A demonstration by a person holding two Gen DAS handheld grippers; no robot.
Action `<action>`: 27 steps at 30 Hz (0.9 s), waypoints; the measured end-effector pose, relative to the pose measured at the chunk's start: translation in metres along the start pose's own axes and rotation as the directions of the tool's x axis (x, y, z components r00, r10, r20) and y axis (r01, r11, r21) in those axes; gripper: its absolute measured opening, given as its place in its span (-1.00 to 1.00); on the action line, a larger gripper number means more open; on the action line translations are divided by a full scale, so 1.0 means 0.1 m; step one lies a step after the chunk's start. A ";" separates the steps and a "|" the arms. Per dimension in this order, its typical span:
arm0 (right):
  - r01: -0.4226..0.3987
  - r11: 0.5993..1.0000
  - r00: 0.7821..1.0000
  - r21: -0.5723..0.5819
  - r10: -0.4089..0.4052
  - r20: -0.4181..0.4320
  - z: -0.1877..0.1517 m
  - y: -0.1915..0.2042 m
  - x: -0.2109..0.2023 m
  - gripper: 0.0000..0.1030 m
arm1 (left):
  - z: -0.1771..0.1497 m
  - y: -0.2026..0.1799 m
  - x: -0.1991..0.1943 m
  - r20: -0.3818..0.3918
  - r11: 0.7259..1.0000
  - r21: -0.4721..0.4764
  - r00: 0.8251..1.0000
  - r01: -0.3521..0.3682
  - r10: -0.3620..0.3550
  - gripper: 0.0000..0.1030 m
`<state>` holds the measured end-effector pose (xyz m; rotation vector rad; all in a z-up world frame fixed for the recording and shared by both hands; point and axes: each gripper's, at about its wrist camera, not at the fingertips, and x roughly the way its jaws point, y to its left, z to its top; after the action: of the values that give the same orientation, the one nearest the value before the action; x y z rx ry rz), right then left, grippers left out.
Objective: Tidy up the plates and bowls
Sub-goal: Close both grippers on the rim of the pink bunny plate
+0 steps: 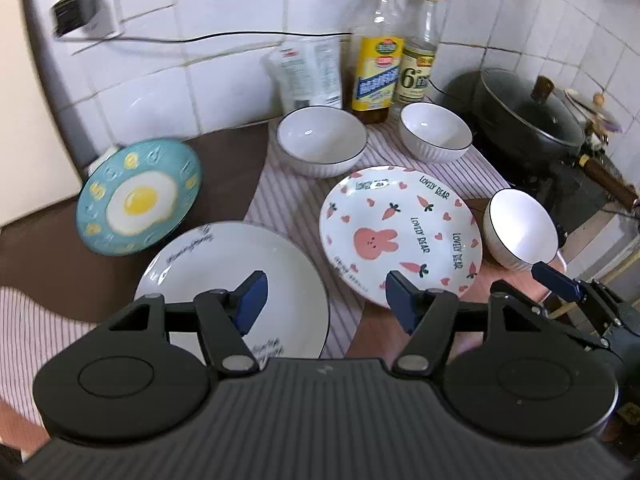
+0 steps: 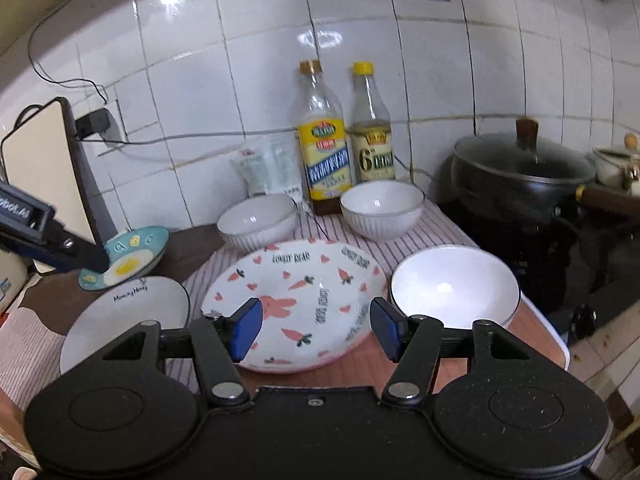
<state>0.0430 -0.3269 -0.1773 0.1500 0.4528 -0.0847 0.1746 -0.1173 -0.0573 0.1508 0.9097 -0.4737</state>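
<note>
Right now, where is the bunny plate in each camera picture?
Left wrist view: the bunny plate sits right of centre, above the right blue finger, left of the nearest white bowl.
Right wrist view: the bunny plate sits in the middle, behind both blue fingers.
Shared landmark: the yellow-labelled bottle against the tiled wall.

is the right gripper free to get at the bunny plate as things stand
Probably yes. The right gripper is open and holds nothing, and the bunny plate lies just ahead of it with its near rim uncovered and nothing stacked on it.
</note>
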 end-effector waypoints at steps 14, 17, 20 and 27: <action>0.035 0.974 0.992 0.223 -0.006 -0.126 -0.28 -0.25 0.67 0.26 | 0.11 -0.03 0.98 0.018 0.992 0.125 1.000 0.015 -0.017 0.27; 0.025 0.969 0.992 0.246 0.005 -0.122 -0.32 -0.25 0.80 0.26 | 0.20 -0.06 1.21 0.005 0.985 0.172 1.000 0.027 -0.028 0.24; 0.013 0.967 0.993 0.253 0.017 -0.114 -0.33 -0.24 0.88 0.24 | 0.27 -0.07 1.44 -0.017 0.979 0.200 0.999 0.034 -0.031 0.22; -0.010 0.977 0.996 0.211 0.029 -0.085 -0.30 -0.16 0.99 0.24 | 0.39 0.00 1.78 -0.118 0.985 0.153 0.991 0.077 -0.059 -0.35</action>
<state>0.1169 -0.3424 -0.2500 0.3674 0.5299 -0.1069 0.2958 -0.1890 -0.1737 0.2937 0.9905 -0.6054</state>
